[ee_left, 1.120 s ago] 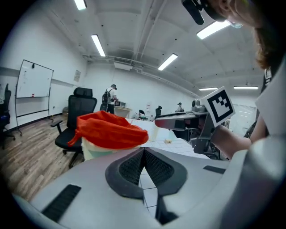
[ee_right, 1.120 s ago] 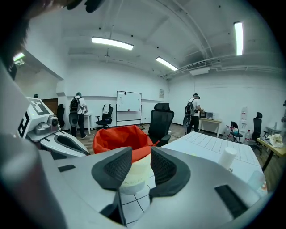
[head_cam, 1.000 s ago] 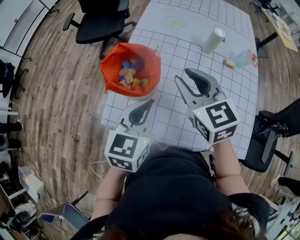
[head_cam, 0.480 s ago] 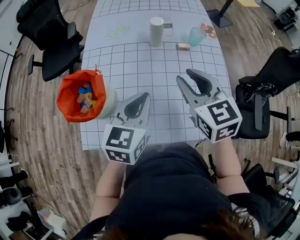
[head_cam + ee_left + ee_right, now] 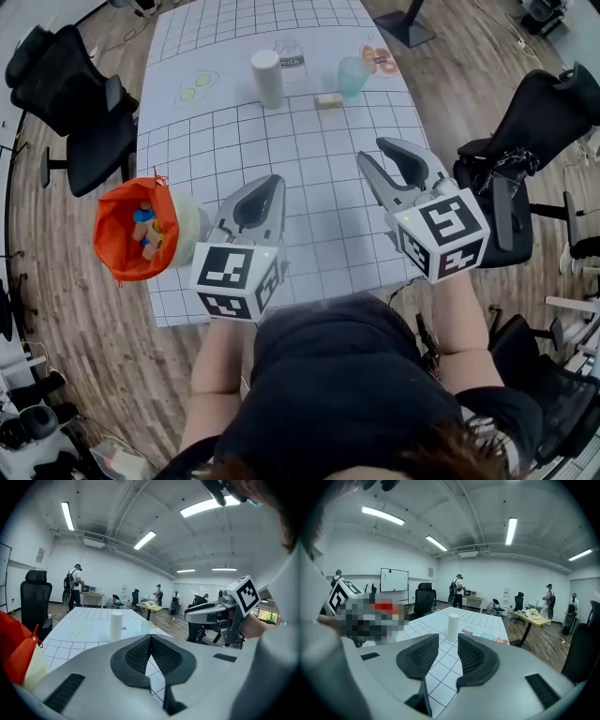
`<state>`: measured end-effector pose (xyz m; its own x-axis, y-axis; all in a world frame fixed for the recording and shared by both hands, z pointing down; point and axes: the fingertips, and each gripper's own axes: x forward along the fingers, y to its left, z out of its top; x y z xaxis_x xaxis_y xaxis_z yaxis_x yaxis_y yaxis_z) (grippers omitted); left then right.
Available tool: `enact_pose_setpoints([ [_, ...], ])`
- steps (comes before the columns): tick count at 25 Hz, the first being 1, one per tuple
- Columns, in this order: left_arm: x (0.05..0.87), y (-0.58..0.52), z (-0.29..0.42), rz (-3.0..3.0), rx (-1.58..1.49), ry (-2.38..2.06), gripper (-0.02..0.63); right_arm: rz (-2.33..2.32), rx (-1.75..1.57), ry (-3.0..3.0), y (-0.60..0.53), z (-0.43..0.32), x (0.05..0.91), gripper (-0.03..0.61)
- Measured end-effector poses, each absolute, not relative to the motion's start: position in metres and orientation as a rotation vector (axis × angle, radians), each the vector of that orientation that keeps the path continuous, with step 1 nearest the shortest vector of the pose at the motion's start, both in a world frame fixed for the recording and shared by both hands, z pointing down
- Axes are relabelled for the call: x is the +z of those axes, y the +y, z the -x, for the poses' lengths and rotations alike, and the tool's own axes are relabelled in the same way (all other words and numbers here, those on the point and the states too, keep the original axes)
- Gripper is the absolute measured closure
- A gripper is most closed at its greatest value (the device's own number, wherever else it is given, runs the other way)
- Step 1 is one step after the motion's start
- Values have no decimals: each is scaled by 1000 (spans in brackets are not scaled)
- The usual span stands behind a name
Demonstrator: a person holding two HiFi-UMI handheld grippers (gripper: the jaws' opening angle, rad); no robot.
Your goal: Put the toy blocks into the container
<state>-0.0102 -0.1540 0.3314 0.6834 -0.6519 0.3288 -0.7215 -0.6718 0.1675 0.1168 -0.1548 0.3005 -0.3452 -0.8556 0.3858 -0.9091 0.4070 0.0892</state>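
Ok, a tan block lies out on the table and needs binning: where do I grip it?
Take the tan block across its two long sides, coming straight down from above. It lies flat, and the blue cup stands close behind its right end, so a sideways approach looks crowded.

I find the left gripper (image 5: 150, 637) with its dark ribbed pads closed tip to tip and nothing between them. Beyond lies the white gridded tabletop (image 5: 89, 619), bearing an upright white cylinder (image 5: 116, 626). The orange fabric container (image 5: 14, 648) sits at the left edge. The right gripper (image 5: 193, 616), marker cube on top, hangs at the right.
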Motion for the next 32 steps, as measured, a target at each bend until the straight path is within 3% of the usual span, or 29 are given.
enact_pose_setpoints([
  [12,301,-213,-32,-2559,369,-1231,591,-1338,117,-2397,-232,-161,259,420],
  [32,425,-313,-15,-2352,449,-1304,590,-1172,252,-2320,-368,-146,438,399],
])
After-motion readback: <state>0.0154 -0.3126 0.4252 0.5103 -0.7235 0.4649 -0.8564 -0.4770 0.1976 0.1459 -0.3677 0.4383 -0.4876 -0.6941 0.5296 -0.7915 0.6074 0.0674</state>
